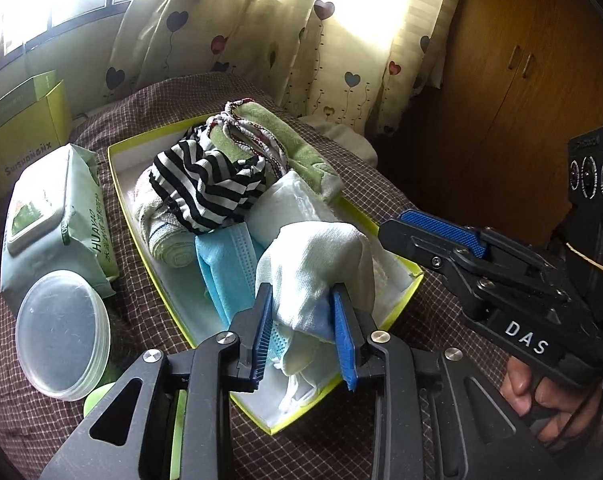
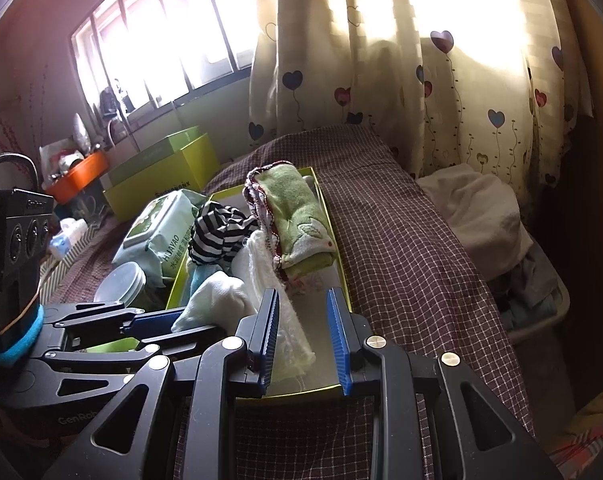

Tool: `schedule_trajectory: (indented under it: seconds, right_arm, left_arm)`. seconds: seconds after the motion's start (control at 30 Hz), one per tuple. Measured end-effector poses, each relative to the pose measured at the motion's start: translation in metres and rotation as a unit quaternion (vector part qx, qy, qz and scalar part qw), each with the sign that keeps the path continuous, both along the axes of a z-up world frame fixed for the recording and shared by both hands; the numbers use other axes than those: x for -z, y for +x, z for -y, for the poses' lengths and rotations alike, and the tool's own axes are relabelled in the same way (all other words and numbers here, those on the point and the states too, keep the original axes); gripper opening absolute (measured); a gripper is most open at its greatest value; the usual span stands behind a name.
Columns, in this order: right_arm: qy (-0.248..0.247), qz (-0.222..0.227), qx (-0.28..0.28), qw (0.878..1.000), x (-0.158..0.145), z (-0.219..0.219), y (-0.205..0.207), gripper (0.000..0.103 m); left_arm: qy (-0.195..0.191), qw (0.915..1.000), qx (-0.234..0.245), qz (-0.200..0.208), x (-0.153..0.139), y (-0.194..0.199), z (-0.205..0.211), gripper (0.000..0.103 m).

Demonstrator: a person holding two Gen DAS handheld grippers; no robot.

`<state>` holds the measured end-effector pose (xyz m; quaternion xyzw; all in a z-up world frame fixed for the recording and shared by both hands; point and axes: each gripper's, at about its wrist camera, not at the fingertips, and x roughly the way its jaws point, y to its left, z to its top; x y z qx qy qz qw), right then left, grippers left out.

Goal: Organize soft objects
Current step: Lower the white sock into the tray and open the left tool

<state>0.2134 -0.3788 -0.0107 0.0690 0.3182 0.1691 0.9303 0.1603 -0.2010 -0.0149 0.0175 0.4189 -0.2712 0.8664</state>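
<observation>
My left gripper (image 1: 303, 330) is clamped on a white cloth (image 1: 321, 268), its blue pads pressing both sides of the bundle above the near end of the yellow-rimmed box (image 1: 415, 276). My right gripper (image 2: 303, 336) stands open at a middling width with nothing between its fingers, hovering over the box's near right corner, a folded white towel (image 2: 261, 280) just beside its left finger. In the box lie a striped garment (image 1: 209, 188), a green towel (image 1: 277, 136), a blue face mask (image 1: 225, 268) and a rolled cloth (image 1: 161, 224). The box sits on a brown checked bedspread (image 2: 401, 248). Left of it are a wipes pack (image 1: 57, 216) and a clear round lid (image 1: 61, 332). Heart-print curtains (image 2: 401, 80) hang behind, backlit by the window.
</observation>
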Motion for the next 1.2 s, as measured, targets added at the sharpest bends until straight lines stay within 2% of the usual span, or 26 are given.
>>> schedule_trajectory:
  seconds: [0.17, 0.5, 0.73, 1.2]
  right_arm:
    - [-0.004, 0.005, 0.0, 1.0, -0.003, -0.001, -0.004, 0.024]
    - [-0.024, 0.011, 0.002, 1.0, -0.014, -0.01, -0.017, 0.024]
    - [-0.052, 0.022, -0.01, 0.998, -0.027, -0.028, -0.037, 0.037]
    - [-0.108, 0.019, -0.027, 0.994, -0.034, -0.065, -0.077, 0.047]
  left_arm:
    - [-0.02, 0.9998, -0.006, 0.006, -0.006, -0.005, -0.01, 0.044]
    - [-0.04, 0.9987, -0.02, 0.026, -0.021, -0.02, -0.028, 0.045]
    - [-0.039, 0.9975, -0.037, 0.045, -0.034, -0.038, -0.043, 0.045]
    - [-0.01, 0.9933, -0.094, 0.066, -0.041, -0.076, -0.077, 0.045]
